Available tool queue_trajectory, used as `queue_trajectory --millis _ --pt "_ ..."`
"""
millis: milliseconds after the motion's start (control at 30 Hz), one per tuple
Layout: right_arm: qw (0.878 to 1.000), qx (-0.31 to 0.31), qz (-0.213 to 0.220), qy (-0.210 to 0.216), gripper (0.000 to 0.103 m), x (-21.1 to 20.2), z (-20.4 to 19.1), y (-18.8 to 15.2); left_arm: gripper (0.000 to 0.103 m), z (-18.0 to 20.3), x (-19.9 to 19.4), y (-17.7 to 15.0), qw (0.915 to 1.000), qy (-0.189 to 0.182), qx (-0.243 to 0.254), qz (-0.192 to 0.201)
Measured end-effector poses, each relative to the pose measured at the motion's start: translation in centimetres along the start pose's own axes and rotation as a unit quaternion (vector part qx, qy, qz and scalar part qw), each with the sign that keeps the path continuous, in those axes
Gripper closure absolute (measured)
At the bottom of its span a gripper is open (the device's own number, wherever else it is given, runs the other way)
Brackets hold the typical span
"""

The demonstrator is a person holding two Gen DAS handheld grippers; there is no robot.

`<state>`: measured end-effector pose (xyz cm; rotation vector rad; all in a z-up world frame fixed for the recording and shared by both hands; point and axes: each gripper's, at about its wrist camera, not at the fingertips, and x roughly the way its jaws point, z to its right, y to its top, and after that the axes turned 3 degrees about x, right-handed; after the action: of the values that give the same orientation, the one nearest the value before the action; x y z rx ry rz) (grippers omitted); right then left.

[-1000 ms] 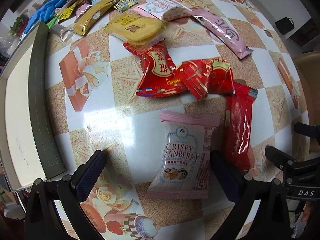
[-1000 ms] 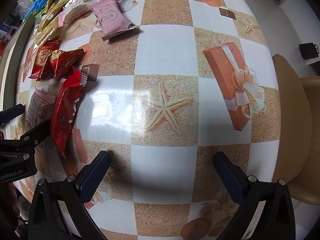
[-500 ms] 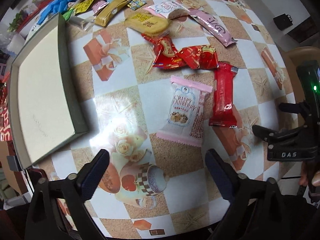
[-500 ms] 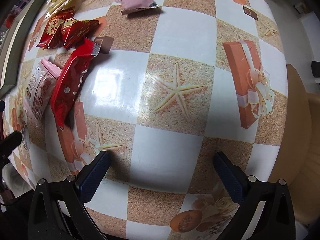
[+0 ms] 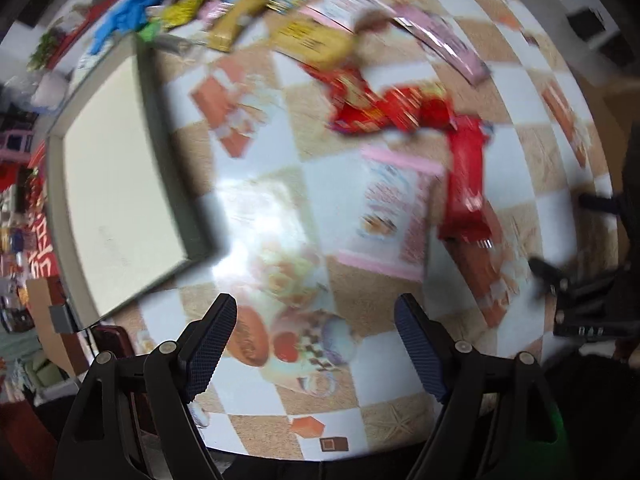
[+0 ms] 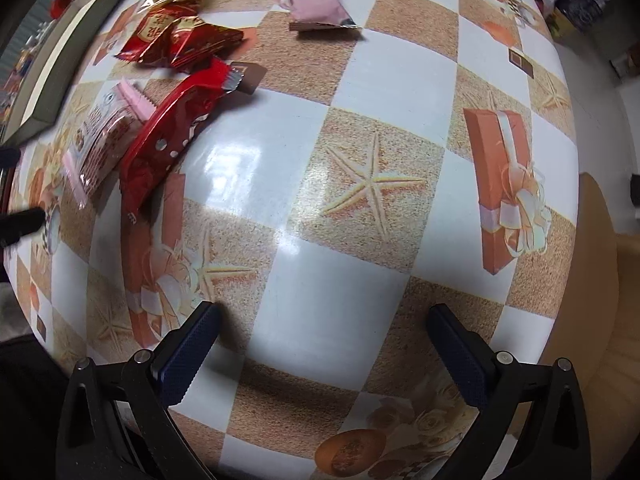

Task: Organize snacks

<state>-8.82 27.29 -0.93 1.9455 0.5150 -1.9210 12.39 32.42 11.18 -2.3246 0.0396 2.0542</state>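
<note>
The left wrist view is blurred. A pink-and-white cranberry snack pack (image 5: 394,216) lies on the checked tablecloth, with a long red pack (image 5: 466,184) beside it on its right. Two red packs (image 5: 384,108) lie beyond them. My left gripper (image 5: 316,328) hovers high above the table's near edge, jaws closing with nothing between them. My right gripper (image 6: 320,336) stands open and empty over bare cloth, to the right of the long red pack (image 6: 172,136) and the pink pack (image 6: 100,136). Its black body (image 5: 588,304) shows at the right edge of the left wrist view.
A grey tray with a pale floor (image 5: 120,168) sits at the table's left; its wall (image 6: 64,64) shows in the right wrist view. Several more snacks (image 5: 248,20) and a pink bar (image 6: 316,4) lie at the far side. A tan chair (image 6: 592,280) stands past the right edge.
The left gripper has risen and pulled back from the pink pack toward the table's near edge, its jaws narrowing. The right gripper has rolled and shifted, so the snacks sit nearer in its view.
</note>
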Motion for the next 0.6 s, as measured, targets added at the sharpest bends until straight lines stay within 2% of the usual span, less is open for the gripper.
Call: queue_trajectory --millis 133,300,333,433,500,600 --pt "0.999 -0.043 -0.003 0.0 0.0 -0.6 -0.2 -1.4 0.018 -4.3 -0.7 2.0 0.9966 0.02 -0.074 0.031" --pt "0.996 -0.068 -0.052 -0.005 0.0 -0.2 -0.5 -1.5 0.017 -9.4 0.2 4.2 0.9866 0.015 -0.156 0.045" --pt "0.996 -0.06 -0.064 -0.006 0.0 -0.1 -0.5 -1.4 0.017 -11.0 0.2 5.5 0.9867 0.004 -0.157 0.044" --pt "0.996 -0.005 -0.093 0.005 0.0 -0.3 0.2 -1.4 0.017 -11.3 1.7 6.8 0.99 -0.026 -0.136 0.026" --pt "0.995 0.03 -0.097 0.011 0.0 -0.9 0.5 -1.9 0.017 -10.7 3.5 6.9 0.9914 -0.052 -0.12 0.003" --pt "0.992 0.065 -0.104 0.007 0.0 -2.2 0.2 -2.9 0.017 -9.7 5.3 6.0 0.9927 -0.065 -0.099 -0.021"
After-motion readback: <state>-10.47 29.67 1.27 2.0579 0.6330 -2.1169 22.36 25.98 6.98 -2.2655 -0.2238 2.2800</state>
